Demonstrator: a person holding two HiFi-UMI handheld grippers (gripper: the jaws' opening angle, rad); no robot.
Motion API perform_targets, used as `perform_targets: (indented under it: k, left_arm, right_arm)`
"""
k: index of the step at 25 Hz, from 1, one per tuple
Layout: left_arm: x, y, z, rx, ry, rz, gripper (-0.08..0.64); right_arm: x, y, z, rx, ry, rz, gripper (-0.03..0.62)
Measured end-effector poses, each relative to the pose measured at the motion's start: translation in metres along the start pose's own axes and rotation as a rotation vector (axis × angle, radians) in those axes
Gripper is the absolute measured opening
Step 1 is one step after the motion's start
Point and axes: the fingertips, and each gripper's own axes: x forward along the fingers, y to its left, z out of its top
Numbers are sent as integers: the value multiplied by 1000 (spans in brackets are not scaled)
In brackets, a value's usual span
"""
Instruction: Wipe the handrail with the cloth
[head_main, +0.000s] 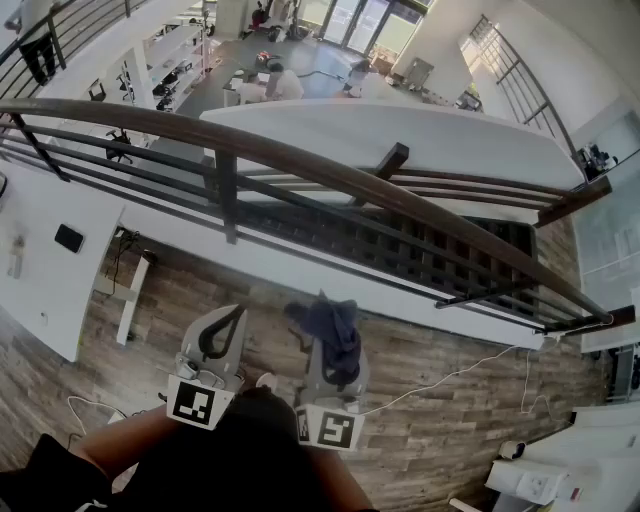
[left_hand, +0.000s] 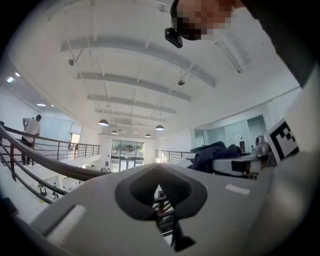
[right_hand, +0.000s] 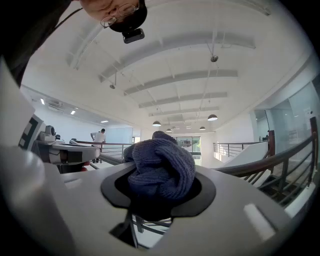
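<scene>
Cloth: a dark blue, bunched cloth sits in the right gripper, over the wooden floor and apart from the rail.
Right gripper: its jaws pinch the cloth, and the wad bulges out past the pads.
Left gripper: the left gripper has its jaws pressed together at the tips with nothing between them; it is just beside the right one.
Handrail: the dark, curved handrail crosses ahead of both grippers, above thin bars.
Done: the cloth is in grip; no contact with the rail shows.
Left: judging from this, the whole wipe remains: bring the cloth onto the rail and run it along.
</scene>
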Motion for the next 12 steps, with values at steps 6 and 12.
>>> perform_targets:
  k: [6, 12]
  left_arm:
    - [4, -21, -1, -1, 6, 22, 0]
    - [7, -39, 1, 15, -6, 52, 0]
  right_arm:
    - [-9, -20, 1, 26, -23, 20, 164]
    - [-11, -37, 1, 37, -31, 40, 166]
